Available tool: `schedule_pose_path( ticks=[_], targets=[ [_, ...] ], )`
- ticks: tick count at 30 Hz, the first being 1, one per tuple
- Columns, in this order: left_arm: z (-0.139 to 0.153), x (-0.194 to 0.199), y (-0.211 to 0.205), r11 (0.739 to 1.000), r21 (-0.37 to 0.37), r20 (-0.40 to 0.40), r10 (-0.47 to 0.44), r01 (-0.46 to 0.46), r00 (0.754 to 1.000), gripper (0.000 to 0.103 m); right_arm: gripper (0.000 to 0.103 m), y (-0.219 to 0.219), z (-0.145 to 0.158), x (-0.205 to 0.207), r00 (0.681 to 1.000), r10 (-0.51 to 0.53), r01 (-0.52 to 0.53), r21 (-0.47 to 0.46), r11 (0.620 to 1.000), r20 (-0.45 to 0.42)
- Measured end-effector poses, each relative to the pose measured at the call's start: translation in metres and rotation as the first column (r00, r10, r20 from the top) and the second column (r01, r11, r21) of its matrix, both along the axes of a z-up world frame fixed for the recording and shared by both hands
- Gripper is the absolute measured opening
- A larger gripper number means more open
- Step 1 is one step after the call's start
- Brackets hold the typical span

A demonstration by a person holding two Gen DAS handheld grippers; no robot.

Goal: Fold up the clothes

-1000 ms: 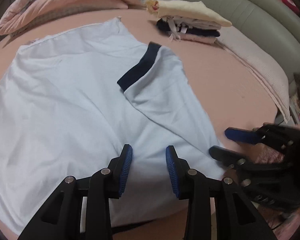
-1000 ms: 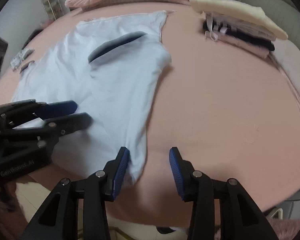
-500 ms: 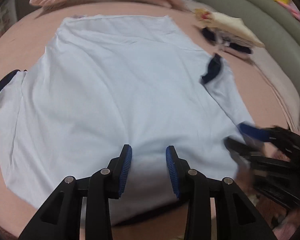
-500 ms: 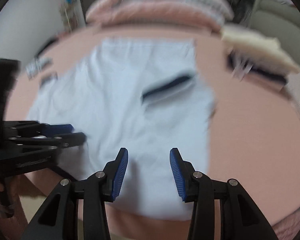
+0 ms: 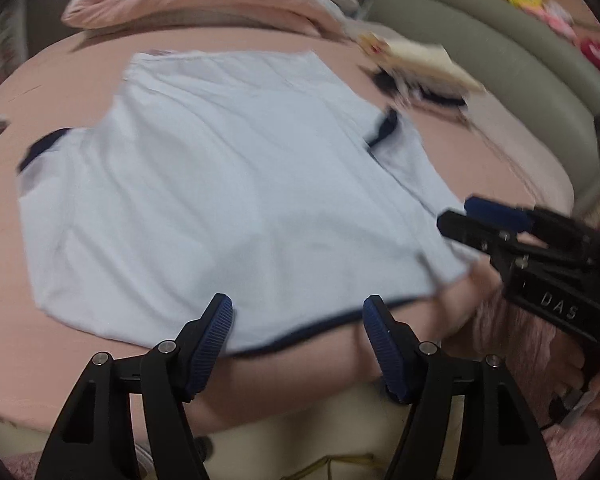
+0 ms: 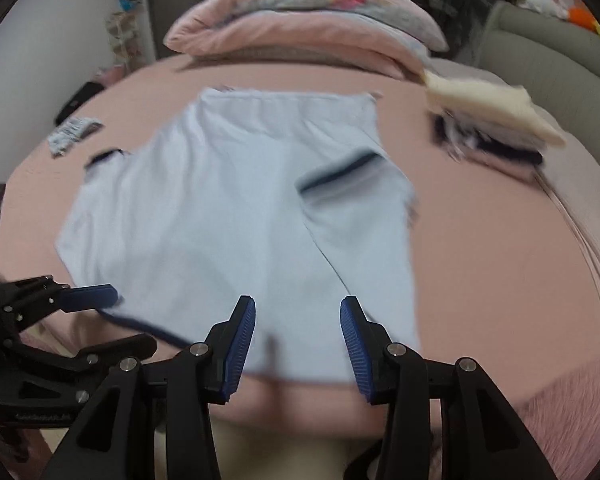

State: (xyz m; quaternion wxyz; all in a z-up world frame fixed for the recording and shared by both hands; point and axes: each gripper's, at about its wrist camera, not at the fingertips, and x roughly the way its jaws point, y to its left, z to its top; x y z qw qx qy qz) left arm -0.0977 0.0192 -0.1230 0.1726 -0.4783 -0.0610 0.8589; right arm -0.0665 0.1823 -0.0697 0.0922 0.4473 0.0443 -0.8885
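Pale blue cotton, the shirt [image 5: 236, 200] lies spread across the middle of both views on the pink bed [image 5: 500, 160], one sleeve already folded inward at centre right, the other still out flat at left. The left claw [image 5: 298, 330], at the bottom of its view, is opening with nothing between its jaws; the hem lies just beyond the tips. The right claw [image 6: 298, 338] stands partly open and empty over the near edge.

The risk, as I judge it: a pinch that catches the sheet as well as the hem, or only one layer, would drag the folded sleeve askew.

Counted: one shirt, two claws, one pile of folded clothes [image 6: 496, 128] at upper right, one rolled quilt [image 6: 300, 24] at the top.
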Motion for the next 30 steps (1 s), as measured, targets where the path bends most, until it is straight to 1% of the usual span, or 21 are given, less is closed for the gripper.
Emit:
schedule_pose_path(
  ticks=[2,3,5,7,9,10,11,12,15,17,19,21,23,24,25,26,27,28,30],
  targets=[
    [0.005,-0.004,-0.035,0.994,0.034,-0.010,0.104,-0.103,0.995,0.066,0.044,-0.012,0.002,-0.017,1.000,0.026,-0.025,-0.017,1.000,0.016],
    [0.006,-0.005,-0.055,0.986,0.046,-0.009,0.158,-0.157,0.987,0.066,0.044,-0.017,0.002,-0.024,0.999,0.029,-0.028,-0.034,0.999,0.030],
    [0.007,-0.009,-0.092,0.962,0.070,0.007,0.262,-0.262,0.965,0.066,0.044,-0.027,0.002,-0.037,0.998,0.036,-0.032,-0.068,0.997,0.058],
    [0.002,-0.017,-0.123,0.928,0.090,0.046,0.359,-0.362,0.932,0.066,0.044,-0.043,0.005,-0.045,0.995,0.058,-0.051,-0.093,0.994,0.076],
    [0.000,-0.025,-0.152,0.902,0.078,0.074,0.420,-0.425,0.904,0.066,0.044,-0.060,0.005,-0.053,0.994,0.083,-0.076,-0.089,0.993,0.074],
    [-0.001,-0.030,-0.167,0.893,0.067,0.087,0.439,-0.445,0.894,0.066,0.044,-0.068,0.006,-0.058,0.993,0.092,-0.085,-0.086,0.993,0.071],
    [-0.001,-0.037,-0.177,0.892,0.054,0.099,0.443,-0.449,0.891,0.066,0.044,-0.076,0.005,-0.063,0.993,0.096,-0.090,-0.086,0.992,0.070],
    [-0.002,-0.044,-0.185,0.893,0.039,0.111,0.442,-0.449,0.890,0.066,0.044,-0.085,0.005,-0.068,0.993,0.098,-0.092,-0.087,0.992,0.071],
    [-0.011,-0.058,-0.204,0.907,0.025,0.129,0.414,-0.420,0.901,0.066,0.044,-0.111,0.000,-0.080,0.991,0.114,-0.105,-0.114,0.988,0.073],
    [-0.022,-0.073,-0.212,0.915,0.017,0.140,0.398,-0.404,0.907,0.065,0.044,-0.128,-0.005,-0.087,0.989,0.125,-0.115,-0.113,0.987,0.080],
    [-0.032,-0.088,-0.216,0.925,0.064,0.161,0.360,-0.374,0.919,0.065,0.044,-0.139,-0.011,-0.091,0.987,0.126,-0.116,-0.110,0.987,0.096],
    [-0.038,-0.097,-0.214,0.934,0.119,0.153,0.319,-0.338,0.935,0.065,0.044,-0.144,-0.017,-0.095,0.986,0.125,-0.112,-0.111,0.987,0.110],
    [-0.040,-0.106,-0.206,0.944,0.114,0.108,0.298,-0.309,0.949,0.064,0.044,-0.144,-0.023,-0.096,0.986,0.108,-0.096,-0.096,0.991,0.123],
    [-0.041,-0.108,-0.203,0.946,0.113,0.086,0.295,-0.304,0.952,0.052,0.044,-0.144,-0.026,-0.097,0.987,0.098,-0.087,-0.088,0.992,0.130],
    [-0.043,-0.111,-0.201,0.944,0.125,0.081,0.298,-0.307,0.951,0.025,0.044,-0.141,-0.029,-0.098,0.987,0.084,-0.073,-0.086,0.994,0.139],
    [-0.045,-0.115,-0.200,0.941,0.154,0.101,0.287,-0.300,0.953,0.011,0.044,-0.138,-0.031,-0.098,0.987,0.067,-0.055,-0.087,0.995,0.148],
    [-0.046,-0.117,-0.200,0.939,0.195,0.123,0.264,-0.284,0.957,0.003,0.044,-0.133,-0.034,-0.099,0.986,0.048,-0.032,-0.096,0.995,0.161],
    [-0.042,-0.115,-0.202,0.933,0.227,0.112,0.258,-0.278,0.959,0.003,0.044,-0.128,-0.038,-0.099,0.984,0.027,-0.008,-0.109,0.994,0.177],
    [-0.030,-0.109,-0.208,0.930,0.218,0.067,0.288,-0.296,0.955,0.003,0.044,-0.118,-0.043,-0.100,0.980,0.003,0.021,-0.122,0.992,0.197]
  ],
)
